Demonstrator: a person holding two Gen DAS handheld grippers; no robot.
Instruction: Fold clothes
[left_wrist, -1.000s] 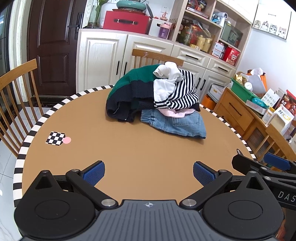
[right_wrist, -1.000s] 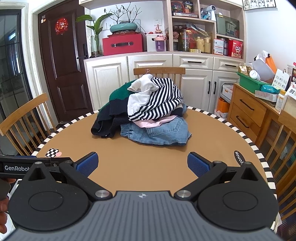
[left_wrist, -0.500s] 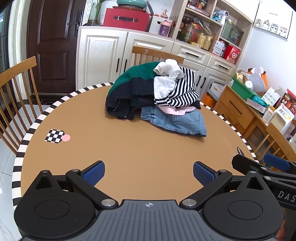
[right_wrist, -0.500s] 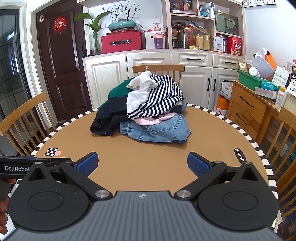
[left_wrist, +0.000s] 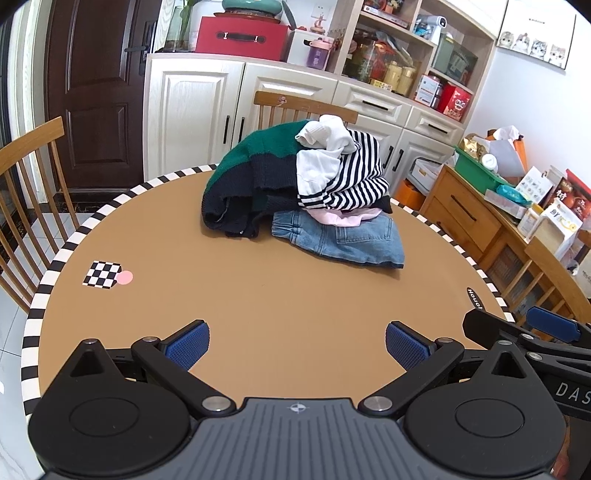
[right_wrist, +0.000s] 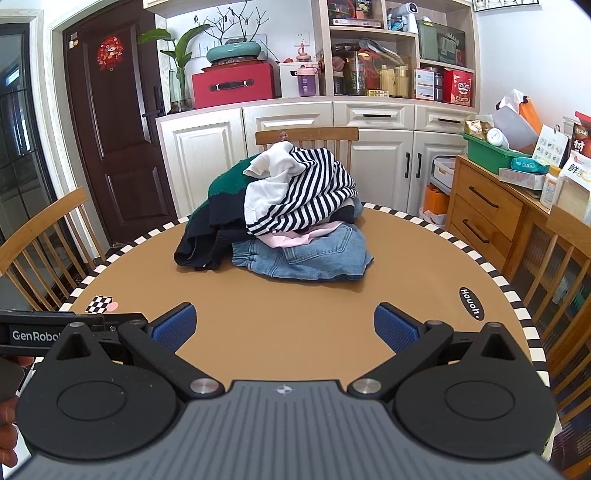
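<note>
A pile of clothes sits at the far side of the round brown table (left_wrist: 280, 306): a green and dark knit sweater (left_wrist: 251, 173), a black-and-white striped top (left_wrist: 351, 173) with a white garment (left_wrist: 325, 136) on it, a pink piece (left_wrist: 347, 218) and blue jeans (left_wrist: 343, 240) at the bottom. The pile also shows in the right wrist view (right_wrist: 295, 199). My left gripper (left_wrist: 297, 343) is open and empty over the near table edge. My right gripper (right_wrist: 284, 326) is open and empty, level with it; its fingers (left_wrist: 550, 323) show at the left view's right edge.
A checkered marker with a pink dot (left_wrist: 105, 275) lies on the table's left. Wooden chairs stand at the left (left_wrist: 33, 177), behind the pile (left_wrist: 303, 107) and at the right (left_wrist: 550, 273). White cabinets (left_wrist: 207, 110) and a cluttered sideboard (left_wrist: 480, 218) lie beyond.
Both grippers have moved slightly forward and up toward the pile; the clothes sit a little lower and nearer in view. Both stay open and empty.
</note>
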